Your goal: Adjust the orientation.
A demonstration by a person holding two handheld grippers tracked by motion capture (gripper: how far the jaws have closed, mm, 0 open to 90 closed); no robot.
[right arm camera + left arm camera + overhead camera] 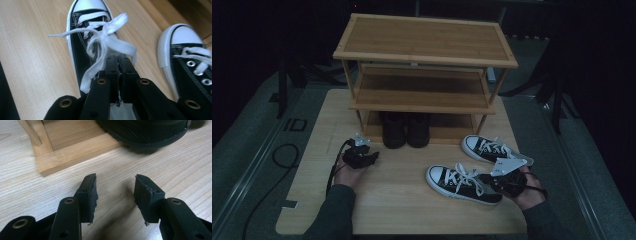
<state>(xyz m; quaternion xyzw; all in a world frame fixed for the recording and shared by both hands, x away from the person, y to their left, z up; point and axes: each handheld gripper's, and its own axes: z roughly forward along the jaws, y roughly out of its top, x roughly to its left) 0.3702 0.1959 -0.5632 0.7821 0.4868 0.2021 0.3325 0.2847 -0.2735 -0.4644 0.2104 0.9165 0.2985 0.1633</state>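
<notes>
Sneaker, high view: the near sneaker (463, 184) lies on the pale wood-grain table (397, 200), toe to the left; black canvas, white rubber toe cap and sole band, flat white laces.
My right gripper, high view: my right gripper (500, 183) sits at that sneaker's heel end, grey three-cornered plate on top.
Second sneaker, high view: the far sneaker (489, 149) of the same make lies just behind, near the rack's right leg.
Rack, high view: the bamboo rack (424, 42) has three slatted shelves; a pair of dark shoes (406, 130) stands on the lowest one.
My left gripper, high view: my left gripper (360, 155) rests on the table just left of the dark shoes.
Left gripper view: my fingers (88, 195) stand apart with bare table between them; their black foam pads are ragged at the edges. Ahead are the rack's squared bamboo foot and a dark ribbed sole.
Right gripper view: my fingers (112, 72) are pressed together on the near sneaker's heel rim, I believe; the grip itself is hidden. Metal eyelets, white stitching.
Writing: none that I can read.
</notes>
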